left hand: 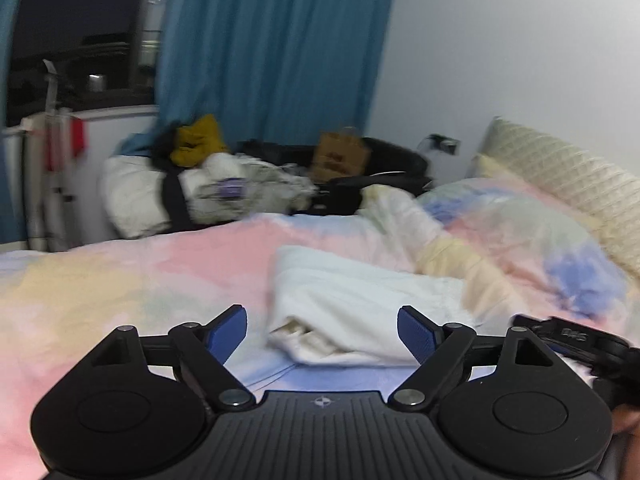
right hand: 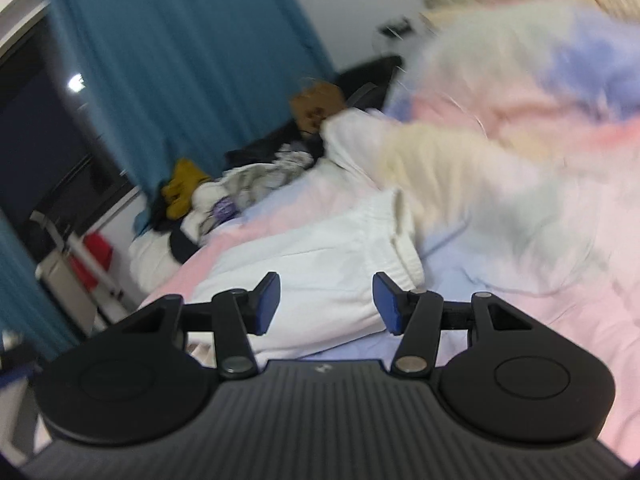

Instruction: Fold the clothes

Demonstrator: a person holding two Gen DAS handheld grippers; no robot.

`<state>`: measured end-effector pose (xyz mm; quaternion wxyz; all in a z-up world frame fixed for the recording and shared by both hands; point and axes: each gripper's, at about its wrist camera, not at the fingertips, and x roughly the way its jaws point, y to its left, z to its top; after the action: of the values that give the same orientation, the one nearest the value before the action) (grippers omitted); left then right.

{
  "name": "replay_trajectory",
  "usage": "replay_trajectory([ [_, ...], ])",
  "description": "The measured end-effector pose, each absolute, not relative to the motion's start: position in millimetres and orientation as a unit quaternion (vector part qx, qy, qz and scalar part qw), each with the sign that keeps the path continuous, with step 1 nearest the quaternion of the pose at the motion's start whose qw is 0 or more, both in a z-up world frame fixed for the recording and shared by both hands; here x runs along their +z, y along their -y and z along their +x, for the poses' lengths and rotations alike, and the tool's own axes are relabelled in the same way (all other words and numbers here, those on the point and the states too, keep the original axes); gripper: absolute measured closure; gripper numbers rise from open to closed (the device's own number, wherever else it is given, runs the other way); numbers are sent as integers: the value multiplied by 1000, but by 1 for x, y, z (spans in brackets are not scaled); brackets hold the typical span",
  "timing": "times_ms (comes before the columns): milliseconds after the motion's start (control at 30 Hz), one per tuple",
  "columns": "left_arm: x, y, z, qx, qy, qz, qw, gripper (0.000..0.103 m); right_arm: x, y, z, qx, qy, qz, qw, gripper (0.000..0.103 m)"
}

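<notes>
A white garment [left hand: 352, 304] lies bunched on the pastel bedspread [left hand: 132, 276], just ahead of my left gripper [left hand: 322, 334], which is open and empty above the bed. In the right wrist view the same white garment [right hand: 320, 264] lies flat with its ribbed waistband toward the right. My right gripper [right hand: 326, 304] is open and empty right over its near edge. Part of the right gripper [left hand: 576, 340] shows at the right edge of the left wrist view.
A pile of clothes with a mustard-yellow item [left hand: 198, 142] sits beyond the bed's far edge, beside a brown paper bag [left hand: 340, 156] on a black chair. A rumpled pastel duvet [left hand: 520, 232] and cream pillow [left hand: 560, 172] lie right. Blue curtains [left hand: 272, 48] hang behind.
</notes>
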<state>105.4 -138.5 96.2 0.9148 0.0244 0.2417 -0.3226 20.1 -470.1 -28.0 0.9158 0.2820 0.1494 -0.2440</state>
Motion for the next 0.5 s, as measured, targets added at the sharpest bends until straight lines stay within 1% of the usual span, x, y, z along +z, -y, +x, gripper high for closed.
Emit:
replay_trajectory([
  [67, 100, 127, 82, -316, -231, 32, 920, 19, -17, 451, 9, -245, -159, 245, 924, 48],
  [200, 98, 106, 49, -317, -236, 36, 918, 18, -8, 416, -5, -236, -171, 185, 939, 48],
  [267, 95, 100, 35, -304, -225, 51, 924, 18, -6, 403, -13, -231, -174, 177, 941, 48],
  [400, 83, 82, 24, -307, -236, 37, 921, 17, -5, 381, -29, -230, -183, 164, 942, 48],
  [500, 73, 72, 20, -300, -230, 39, 925, 17, -6, 368, -36, -228, -187, 152, 943, 48],
])
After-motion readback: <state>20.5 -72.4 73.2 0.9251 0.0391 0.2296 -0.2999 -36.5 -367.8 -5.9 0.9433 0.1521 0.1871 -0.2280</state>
